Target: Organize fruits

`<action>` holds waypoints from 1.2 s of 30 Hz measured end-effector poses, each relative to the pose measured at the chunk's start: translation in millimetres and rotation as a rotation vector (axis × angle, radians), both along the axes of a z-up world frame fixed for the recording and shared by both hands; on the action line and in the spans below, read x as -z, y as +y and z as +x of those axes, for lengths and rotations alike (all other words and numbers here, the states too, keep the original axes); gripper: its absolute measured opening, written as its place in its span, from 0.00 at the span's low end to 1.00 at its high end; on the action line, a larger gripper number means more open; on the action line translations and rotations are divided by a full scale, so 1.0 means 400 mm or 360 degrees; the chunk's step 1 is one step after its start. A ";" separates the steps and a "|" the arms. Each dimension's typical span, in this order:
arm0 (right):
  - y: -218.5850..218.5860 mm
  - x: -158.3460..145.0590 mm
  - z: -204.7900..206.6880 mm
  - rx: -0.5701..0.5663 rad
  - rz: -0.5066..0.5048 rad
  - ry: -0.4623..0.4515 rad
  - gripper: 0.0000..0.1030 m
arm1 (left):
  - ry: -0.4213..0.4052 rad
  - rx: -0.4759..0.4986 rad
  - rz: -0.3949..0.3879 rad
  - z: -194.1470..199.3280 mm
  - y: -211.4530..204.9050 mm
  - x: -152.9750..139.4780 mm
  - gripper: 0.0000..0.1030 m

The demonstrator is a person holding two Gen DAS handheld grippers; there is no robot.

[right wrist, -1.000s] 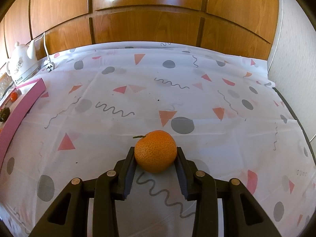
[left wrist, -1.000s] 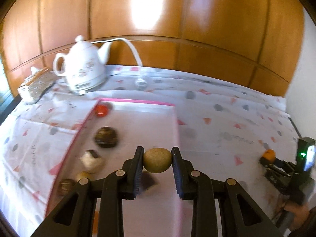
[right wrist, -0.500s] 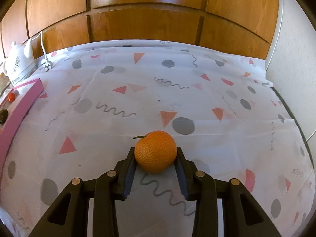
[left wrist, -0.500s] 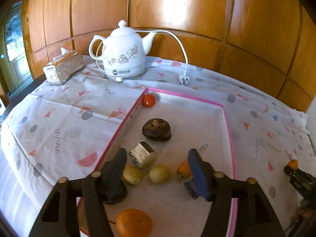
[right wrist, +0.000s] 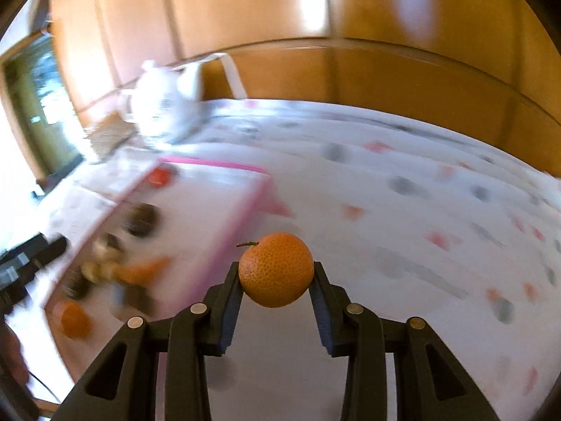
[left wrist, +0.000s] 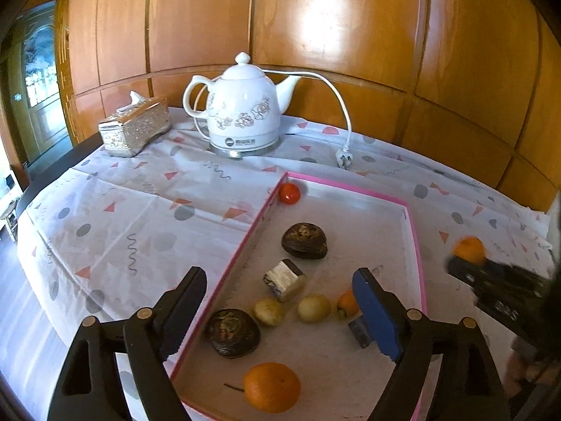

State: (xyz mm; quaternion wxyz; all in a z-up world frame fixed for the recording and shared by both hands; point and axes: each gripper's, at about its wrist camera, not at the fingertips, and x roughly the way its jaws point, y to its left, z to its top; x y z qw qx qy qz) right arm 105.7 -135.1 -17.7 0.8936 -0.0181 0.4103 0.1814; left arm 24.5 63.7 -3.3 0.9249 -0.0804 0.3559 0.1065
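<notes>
Wood panelling and a patterned tablecloth (right wrist: 403, 217) are framing the scene, where a mandarin (right wrist: 276, 269) is being gripped by the right gripper (right wrist: 277, 280) beside the pink-rimmed tray (left wrist: 413, 231). It is best being lowered onto bare tray floor — clear of fruit lying there — while the left gripper (left wrist: 280, 301) is being held spread wide, empty, above the tray.

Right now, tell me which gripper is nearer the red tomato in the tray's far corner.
Left. The left gripper hangs open over the pink tray, the red tomato straight ahead. The right gripper, shut on an orange, sits outside the tray's far side.
</notes>
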 end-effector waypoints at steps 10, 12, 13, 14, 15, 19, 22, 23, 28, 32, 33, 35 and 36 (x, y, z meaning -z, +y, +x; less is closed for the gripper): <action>0.214 0.027 0.062 -0.0231 -0.0091 0.0099 0.37 | -0.0019 -0.0063 -0.0012 -0.031 0.035 -0.006 0.93; 0.215 0.037 0.064 -0.0222 -0.0091 0.0122 0.39 | -0.0020 -0.0071 -0.0016 -0.036 0.039 -0.004 0.94; 0.214 0.038 0.061 -0.0211 -0.0090 0.0117 0.41 | -0.0024 -0.0072 -0.0014 -0.038 0.039 -0.004 0.95; 0.211 0.037 0.059 -0.0205 -0.0086 0.0113 0.43 | -0.0024 -0.0072 -0.0011 -0.039 0.039 -0.004 0.96; 0.208 0.035 0.057 -0.0200 -0.0079 0.0109 0.45 | -0.0023 -0.0074 -0.0010 -0.040 0.038 -0.004 0.97; 0.191 0.017 0.044 -0.0151 -0.0067 0.0072 0.45 | -0.0037 -0.0077 -0.0010 -0.046 0.035 -0.009 0.98; 0.174 -0.003 0.014 -0.0092 -0.0049 0.0015 0.45 | -0.0054 -0.0082 -0.0009 -0.054 0.036 -0.014 1.00; 0.171 -0.010 0.001 -0.0074 -0.0047 -0.0012 0.45 | -0.0056 -0.0085 -0.0007 -0.057 0.035 -0.016 1.00; 0.148 -0.029 -0.076 0.0025 -0.0039 -0.0095 0.46 | -0.0055 -0.0100 -0.0030 -0.070 0.039 -0.017 1.00; 0.136 -0.028 -0.120 0.0081 -0.0055 -0.0135 0.46 | -0.0074 -0.0096 -0.0033 -0.085 0.031 -0.022 1.00; 0.131 -0.026 -0.129 0.0093 -0.0050 -0.0134 0.46 | -0.0077 -0.0094 -0.0037 -0.088 0.030 -0.023 1.00; 0.126 -0.023 -0.142 0.0104 -0.0049 -0.0134 0.46 | -0.0089 -0.0090 -0.0046 -0.096 0.024 -0.027 1.00; 0.125 -0.021 -0.148 0.0108 -0.0050 -0.0135 0.46 | -0.0095 -0.0092 -0.0039 -0.099 0.020 -0.030 1.00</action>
